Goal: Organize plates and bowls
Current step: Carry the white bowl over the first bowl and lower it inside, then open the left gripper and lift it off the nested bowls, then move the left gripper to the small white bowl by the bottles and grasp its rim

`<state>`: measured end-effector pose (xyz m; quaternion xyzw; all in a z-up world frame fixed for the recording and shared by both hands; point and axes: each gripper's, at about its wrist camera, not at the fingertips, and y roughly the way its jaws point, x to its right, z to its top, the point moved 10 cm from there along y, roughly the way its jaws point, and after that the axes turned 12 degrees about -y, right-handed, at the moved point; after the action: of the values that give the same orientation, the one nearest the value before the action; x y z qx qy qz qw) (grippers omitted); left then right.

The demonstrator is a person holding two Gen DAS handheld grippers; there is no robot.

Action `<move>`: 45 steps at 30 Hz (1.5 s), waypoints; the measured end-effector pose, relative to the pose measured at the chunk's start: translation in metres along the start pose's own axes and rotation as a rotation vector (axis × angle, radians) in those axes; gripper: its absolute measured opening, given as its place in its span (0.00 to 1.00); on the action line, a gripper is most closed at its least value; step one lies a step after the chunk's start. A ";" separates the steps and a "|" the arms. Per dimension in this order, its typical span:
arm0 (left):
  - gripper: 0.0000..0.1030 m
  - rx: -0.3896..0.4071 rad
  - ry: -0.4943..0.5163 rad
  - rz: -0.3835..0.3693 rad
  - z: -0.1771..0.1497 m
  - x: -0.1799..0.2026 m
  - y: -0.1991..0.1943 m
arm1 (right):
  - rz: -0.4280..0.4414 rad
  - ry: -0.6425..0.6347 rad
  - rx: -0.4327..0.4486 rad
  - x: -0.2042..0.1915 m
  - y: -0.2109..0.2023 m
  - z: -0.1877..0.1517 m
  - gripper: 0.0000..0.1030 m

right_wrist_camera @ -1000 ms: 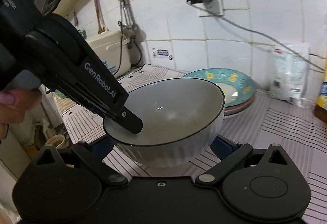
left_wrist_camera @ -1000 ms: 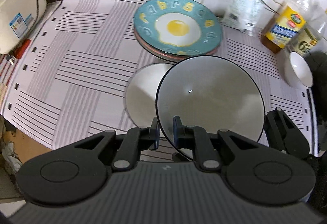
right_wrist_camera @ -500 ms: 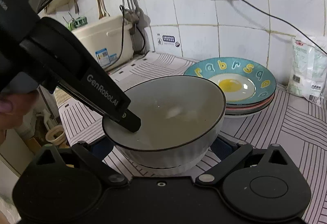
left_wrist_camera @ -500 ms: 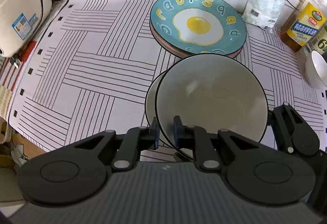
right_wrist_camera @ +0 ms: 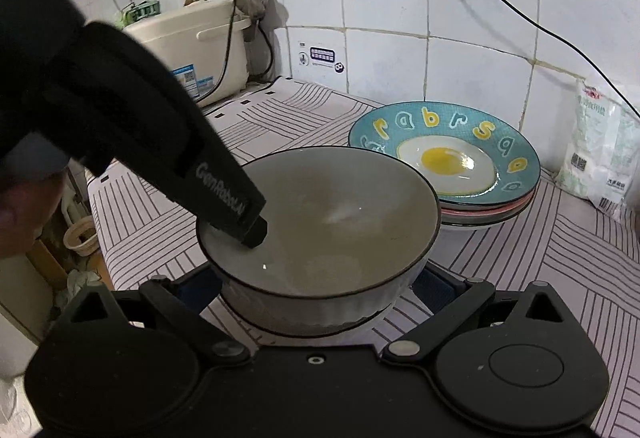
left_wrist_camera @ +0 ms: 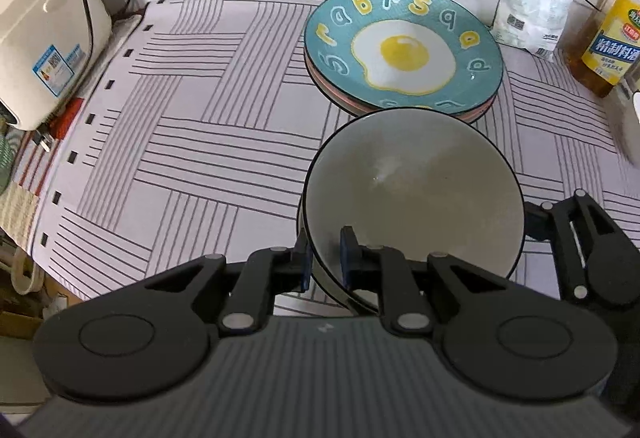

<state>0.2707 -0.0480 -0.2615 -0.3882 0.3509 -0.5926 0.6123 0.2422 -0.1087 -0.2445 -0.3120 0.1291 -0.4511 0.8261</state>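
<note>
white bowl (left_wrist_camera: 416,194) rim pinched in left tongs (left_wrist_camera: 325,254).

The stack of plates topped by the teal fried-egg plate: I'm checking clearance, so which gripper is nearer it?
Neither clearly: the left gripper pinches the grey bowl's near rim, the right gripper straddles its base.

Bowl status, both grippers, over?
Left gripper shut on bowl rim. Right gripper open, straddling bowl. Bowl nesting onto a second bowl beneath. Plate stack close behind.
</note>
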 end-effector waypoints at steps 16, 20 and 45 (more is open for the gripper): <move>0.21 -0.019 -0.029 0.020 -0.003 -0.007 0.006 | -0.028 -0.024 0.011 -0.009 -0.007 -0.005 1.00; 0.28 -0.012 -0.040 0.018 -0.005 -0.006 -0.003 | -0.026 0.032 0.017 -0.001 -0.015 -0.010 1.00; 0.50 0.106 0.177 -0.188 -0.036 0.162 -0.111 | -0.321 0.153 0.098 0.110 -0.169 -0.078 1.00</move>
<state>0.1966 -0.2116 -0.1744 -0.3327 0.3337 -0.6970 0.5405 0.1525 -0.2976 -0.1905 -0.2525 0.1181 -0.6052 0.7457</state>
